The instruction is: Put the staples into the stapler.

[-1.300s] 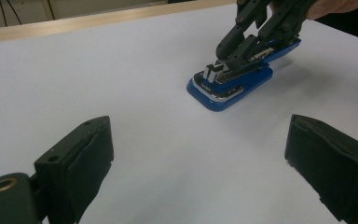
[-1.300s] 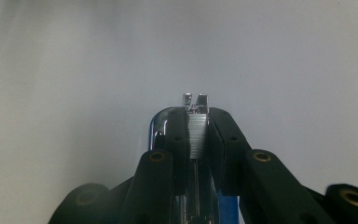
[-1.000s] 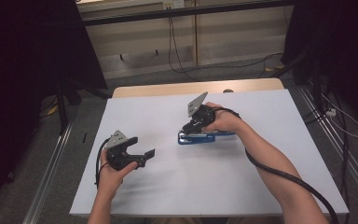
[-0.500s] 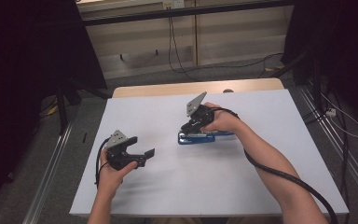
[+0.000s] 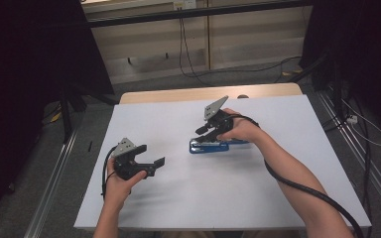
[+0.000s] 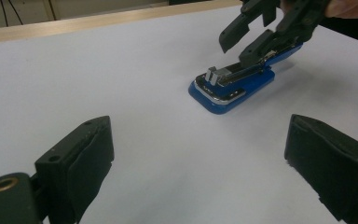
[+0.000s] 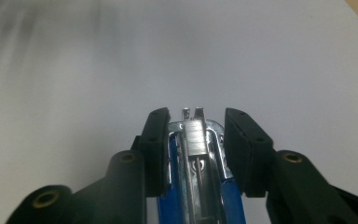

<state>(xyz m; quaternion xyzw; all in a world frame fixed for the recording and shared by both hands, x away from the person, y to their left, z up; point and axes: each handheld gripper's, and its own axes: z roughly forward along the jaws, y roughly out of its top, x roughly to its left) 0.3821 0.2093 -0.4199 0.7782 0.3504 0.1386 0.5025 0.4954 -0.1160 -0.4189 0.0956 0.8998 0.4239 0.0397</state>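
The right gripper (image 7: 193, 154), jaws just eased and seemingly released, straddles the blue stapler (image 5: 209, 146) lengthwise; the left gripper (image 5: 151, 164) waits agape.

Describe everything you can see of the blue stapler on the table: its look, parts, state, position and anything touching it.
The blue stapler lies flat on the white table, right of centre, in what looks like glossy blue plastic. Its top appears opened, baring a shiny metal staple channel with a short block of staples at the front end. The right claw straddles it, one jaw either side of the metal rail; the jaws have just been opening and seem slightly clear of it, though contact is hard to rule out. Nothing else touches it.
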